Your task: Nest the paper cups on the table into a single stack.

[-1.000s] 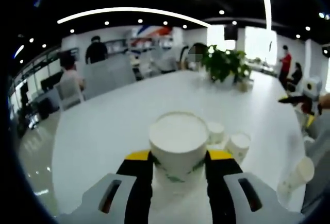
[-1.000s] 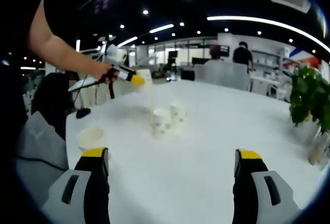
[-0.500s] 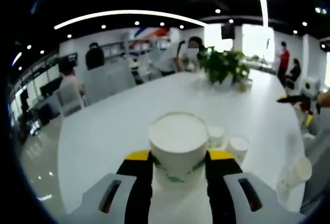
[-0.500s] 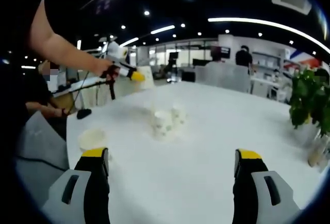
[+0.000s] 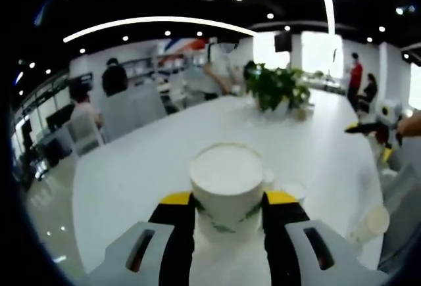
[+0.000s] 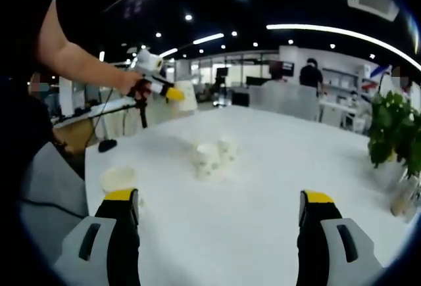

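Observation:
My left gripper [image 5: 228,200] is shut on a white paper cup [image 5: 227,171] with a green print, held upright above the white table [image 5: 145,167]. Just behind it, two more cups [image 5: 291,190] stand on the table, partly hidden by the held one. Another cup [image 5: 370,223] sits at the lower right. In the right gripper view, a person's hand holds the left gripper [image 6: 172,94] and its cup [image 6: 186,95] above the table's far left. Two cups [image 6: 208,160] stand together mid-table and one cup [image 6: 118,179] sits near the left edge. My right gripper [image 6: 220,223] is open over the table with nothing between its fingers.
A potted plant [image 5: 276,89] stands at the far end of the table [image 6: 263,194]; it appears at the right edge as plant [image 6: 393,131]. The table's rounded edge [image 6: 89,167] runs close to the lone cup. Chairs and several people are beyond the table.
The left gripper has risen a little with its cup, so the table cups sit lower behind it. The right gripper has stayed open and still.

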Motion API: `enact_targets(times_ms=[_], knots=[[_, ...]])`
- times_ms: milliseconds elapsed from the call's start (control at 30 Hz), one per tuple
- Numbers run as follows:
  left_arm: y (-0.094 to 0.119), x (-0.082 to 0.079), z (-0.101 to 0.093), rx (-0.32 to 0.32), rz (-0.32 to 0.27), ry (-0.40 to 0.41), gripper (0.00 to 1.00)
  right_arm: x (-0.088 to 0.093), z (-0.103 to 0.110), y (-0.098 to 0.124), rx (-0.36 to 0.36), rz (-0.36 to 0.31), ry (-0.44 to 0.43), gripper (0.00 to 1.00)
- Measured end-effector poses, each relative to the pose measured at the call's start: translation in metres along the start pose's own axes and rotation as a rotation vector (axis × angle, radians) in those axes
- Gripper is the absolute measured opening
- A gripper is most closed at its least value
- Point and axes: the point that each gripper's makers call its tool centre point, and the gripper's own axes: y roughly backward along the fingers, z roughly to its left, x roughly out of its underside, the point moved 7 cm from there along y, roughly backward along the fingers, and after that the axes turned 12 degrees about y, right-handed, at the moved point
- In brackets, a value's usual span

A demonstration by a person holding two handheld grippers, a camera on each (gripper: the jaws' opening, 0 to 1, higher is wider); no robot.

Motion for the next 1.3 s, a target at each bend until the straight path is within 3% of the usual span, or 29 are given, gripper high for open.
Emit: enact_targets(times_ms=[667, 1300], knots=[[0.006, -0.022, -0.041, 0.100, -0.023, -0.050, 0.38, -0.010, 0.000, 0.002, -0.003, -0.023, 0.020, 1.00], [0.008, -0.028, -0.079, 0.208, -0.013, -0.102, 0.38, -0.019, 0.000, 0.005, -0.006, -0.040, 0.034, 1.00]])
